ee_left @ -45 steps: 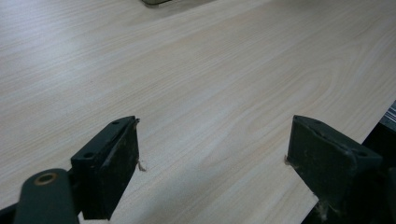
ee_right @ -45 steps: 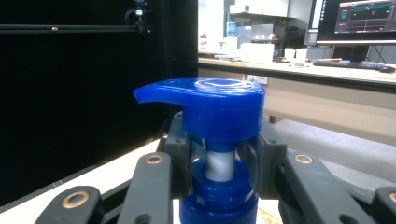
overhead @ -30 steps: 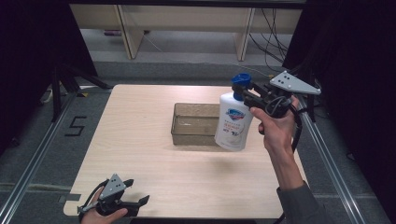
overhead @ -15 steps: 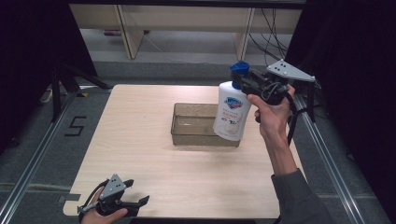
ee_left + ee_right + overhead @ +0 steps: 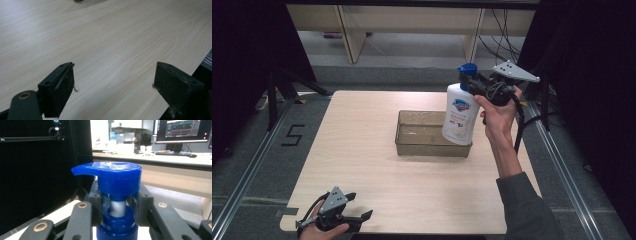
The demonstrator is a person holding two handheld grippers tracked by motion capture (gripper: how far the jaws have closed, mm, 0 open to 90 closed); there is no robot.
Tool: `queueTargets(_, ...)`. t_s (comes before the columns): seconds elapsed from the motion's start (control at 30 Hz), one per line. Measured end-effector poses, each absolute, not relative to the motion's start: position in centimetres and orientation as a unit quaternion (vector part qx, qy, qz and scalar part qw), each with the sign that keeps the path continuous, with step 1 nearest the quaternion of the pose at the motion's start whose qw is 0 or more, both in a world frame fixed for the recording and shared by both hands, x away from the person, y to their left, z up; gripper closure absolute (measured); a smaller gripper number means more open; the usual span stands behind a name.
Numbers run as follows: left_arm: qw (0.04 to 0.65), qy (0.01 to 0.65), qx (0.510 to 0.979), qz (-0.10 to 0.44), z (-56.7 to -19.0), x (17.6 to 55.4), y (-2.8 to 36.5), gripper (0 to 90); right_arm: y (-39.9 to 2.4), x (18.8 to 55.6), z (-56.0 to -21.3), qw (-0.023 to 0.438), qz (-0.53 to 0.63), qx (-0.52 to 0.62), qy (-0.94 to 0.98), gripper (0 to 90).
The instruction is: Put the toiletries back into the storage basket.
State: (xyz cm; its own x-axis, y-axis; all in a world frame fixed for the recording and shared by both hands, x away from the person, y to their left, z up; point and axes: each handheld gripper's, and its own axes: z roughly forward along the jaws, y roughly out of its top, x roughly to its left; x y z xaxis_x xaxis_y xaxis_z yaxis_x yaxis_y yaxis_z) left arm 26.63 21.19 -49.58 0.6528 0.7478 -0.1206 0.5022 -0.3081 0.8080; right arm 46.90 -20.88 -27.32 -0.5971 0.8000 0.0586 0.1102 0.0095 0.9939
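A white pump bottle (image 5: 460, 114) with a blue pump head (image 5: 467, 69) hangs in the air over the right end of a clear plastic bin (image 5: 424, 135). My right gripper (image 5: 475, 85) is shut on the bottle's neck just under the pump head (image 5: 112, 177), its jaws pressing either side of the white stem. My left gripper (image 5: 358, 218) rests at the near left corner of the table, jaws spread wide with only bare wood (image 5: 105, 47) between its two pads (image 5: 62, 92).
The light wooden table (image 5: 362, 165) has the bin near its centre. A floor marking "5" (image 5: 292, 135) lies left of the table, and metal rails run along both sides. Shelving legs stand behind the far edge.
My right gripper has carried the bottle leftward, from beside the bin's right end to over it. The left gripper has stayed put.
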Motion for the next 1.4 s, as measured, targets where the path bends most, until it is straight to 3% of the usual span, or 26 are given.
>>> queueTargets(1.4,0.442,0.388,0.798,0.13,-49.8,26.6,20.9,15.8,-20.2,49.9,-30.5,0.27,0.603,0.373,0.652,65.8)
